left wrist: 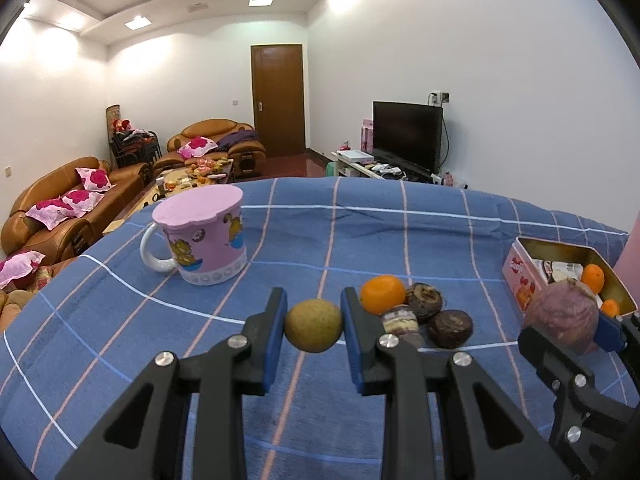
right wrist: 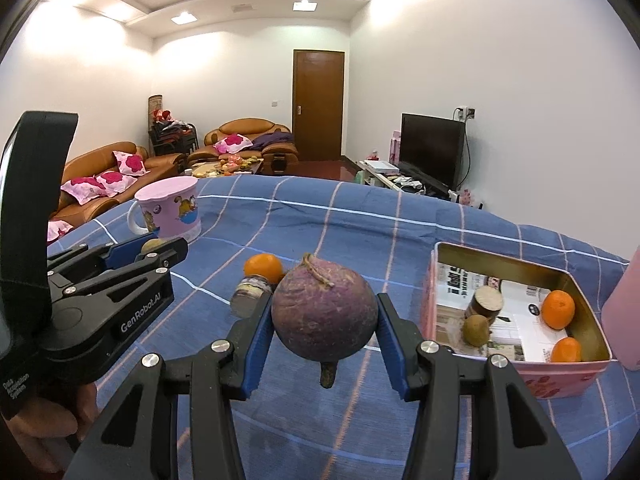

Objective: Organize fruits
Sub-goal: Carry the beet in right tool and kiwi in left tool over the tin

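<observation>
My left gripper (left wrist: 314,320) is shut on a small green-brown round fruit (left wrist: 313,325), held above the blue checked cloth (left wrist: 304,240). It also shows in the right wrist view (right wrist: 154,246). My right gripper (right wrist: 325,328) is shut on a large purple round root (right wrist: 324,312), just left of the pink tin box (right wrist: 560,380); it also shows in the left wrist view (left wrist: 562,316). The box holds two oranges (right wrist: 558,309), a brown-green fruit (right wrist: 476,330) and a cut brown piece (right wrist: 486,302). On the cloth lie an orange (left wrist: 383,294), two dark brown fruits (left wrist: 450,328) and a striped piece (left wrist: 400,319).
A pink cartoon mug (left wrist: 204,236) with a lid stands at the far left of the table. A pink object (right wrist: 624,312) stands right of the box. Behind the table are sofas (left wrist: 60,208), a coffee table and a TV (left wrist: 406,136).
</observation>
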Demonstrator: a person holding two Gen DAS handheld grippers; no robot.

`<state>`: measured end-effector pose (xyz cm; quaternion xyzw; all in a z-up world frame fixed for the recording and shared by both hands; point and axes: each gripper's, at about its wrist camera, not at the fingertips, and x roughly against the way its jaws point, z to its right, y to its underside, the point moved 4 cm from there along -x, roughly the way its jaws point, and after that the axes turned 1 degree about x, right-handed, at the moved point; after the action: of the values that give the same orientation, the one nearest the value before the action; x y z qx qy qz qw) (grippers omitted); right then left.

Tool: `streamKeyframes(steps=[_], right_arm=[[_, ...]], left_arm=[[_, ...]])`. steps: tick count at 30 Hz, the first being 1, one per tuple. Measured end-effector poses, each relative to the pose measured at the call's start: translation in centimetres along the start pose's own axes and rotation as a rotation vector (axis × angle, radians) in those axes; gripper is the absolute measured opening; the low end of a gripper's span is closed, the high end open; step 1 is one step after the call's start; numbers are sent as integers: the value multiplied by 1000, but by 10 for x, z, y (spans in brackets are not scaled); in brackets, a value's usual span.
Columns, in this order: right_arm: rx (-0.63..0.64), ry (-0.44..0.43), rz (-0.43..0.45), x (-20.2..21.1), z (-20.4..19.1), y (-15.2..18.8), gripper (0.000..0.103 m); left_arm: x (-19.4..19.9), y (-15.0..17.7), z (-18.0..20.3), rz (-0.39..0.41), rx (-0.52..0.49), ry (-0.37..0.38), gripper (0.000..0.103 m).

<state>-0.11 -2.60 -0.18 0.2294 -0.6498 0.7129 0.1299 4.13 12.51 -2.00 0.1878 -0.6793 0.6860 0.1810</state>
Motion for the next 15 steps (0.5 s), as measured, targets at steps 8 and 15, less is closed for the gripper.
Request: streamKeyframes(steps=[8,15], right_arm=[[-9,20,2,0,15,1,51],[23,69,34,9,28,2,51]], left_arm=[[2,2,22,-11,2,31,29],[8,4,44,-2,-3,61,29]])
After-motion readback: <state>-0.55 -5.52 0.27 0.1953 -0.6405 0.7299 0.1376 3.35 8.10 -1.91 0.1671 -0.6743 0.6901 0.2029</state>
